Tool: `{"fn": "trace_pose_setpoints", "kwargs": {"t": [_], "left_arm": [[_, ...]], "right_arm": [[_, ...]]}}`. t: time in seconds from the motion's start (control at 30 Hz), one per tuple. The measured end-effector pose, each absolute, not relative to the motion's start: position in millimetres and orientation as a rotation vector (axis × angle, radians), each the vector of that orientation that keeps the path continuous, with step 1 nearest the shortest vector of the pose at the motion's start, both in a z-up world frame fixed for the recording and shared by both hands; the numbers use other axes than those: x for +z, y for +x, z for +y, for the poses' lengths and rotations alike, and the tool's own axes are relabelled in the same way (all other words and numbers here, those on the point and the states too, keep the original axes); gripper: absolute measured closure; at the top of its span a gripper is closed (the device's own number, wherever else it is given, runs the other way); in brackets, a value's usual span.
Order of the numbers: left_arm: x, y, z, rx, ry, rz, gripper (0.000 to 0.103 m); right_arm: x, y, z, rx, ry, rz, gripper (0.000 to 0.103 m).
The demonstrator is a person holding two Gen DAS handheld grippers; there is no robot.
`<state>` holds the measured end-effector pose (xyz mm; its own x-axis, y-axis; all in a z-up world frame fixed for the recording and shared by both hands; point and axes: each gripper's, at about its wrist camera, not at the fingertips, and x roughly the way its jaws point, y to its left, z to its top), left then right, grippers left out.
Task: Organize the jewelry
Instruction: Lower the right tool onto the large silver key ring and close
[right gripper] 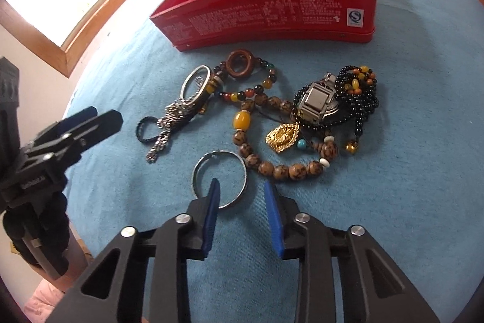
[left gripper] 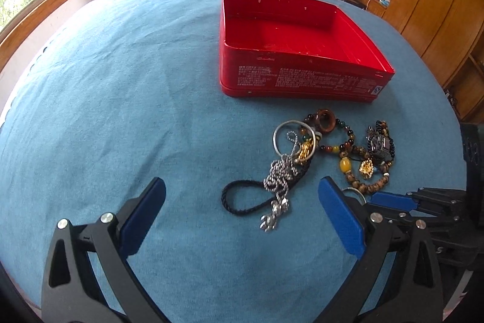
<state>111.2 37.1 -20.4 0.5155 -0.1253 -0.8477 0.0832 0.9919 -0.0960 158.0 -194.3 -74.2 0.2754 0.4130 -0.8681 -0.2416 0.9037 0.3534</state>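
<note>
Spreading over the bed, a blue sheet carries an empty red tin toward the far edge, jewelry heaped just before it. Right hand-held gripper, narrowed, straddles the nearest silver ring's rim; it should pinch squarely before lifting. Left hand-held gripper hangs wide.

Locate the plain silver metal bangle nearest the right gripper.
In the right wrist view the silver bangle lies low and centre on the blue cloth, its near rim between the right gripper pads.
</note>
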Motion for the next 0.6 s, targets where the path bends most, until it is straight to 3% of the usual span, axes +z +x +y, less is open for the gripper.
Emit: {"fn": "trace_pose_setpoints", "kwargs": {"t": [0.1,0.23,0.3,0.47,0.57,0.6], "left_arm": [[-21,125,33,-0.133,-0.046,1.039,0.004],[-23,146,25,-0.151,-0.043,1.069,0.004],[-25,155,22,-0.157,-0.044,1.087,0.004],[-32,176,12,-0.182,-0.056,1.129,0.013],[-36,182,1,-0.217,-0.061,1.152,0.027],[-37,184,-2,-0.23,-0.066,1.158,0.028]], "right_arm": [[-76,162,-188,0.428,0.127,1.211,0.081],[-79,163,-178,0.417,0.053,1.2,0.097],[-81,162,-173,0.43,0.035,1.2,0.099],[-82,159,-171,0.459,0.025,1.201,0.101],[-82,158,-173,0.469,0.033,1.205,0.101],[-80,155,-179,0.469,0.034,1.206,0.101]]}}
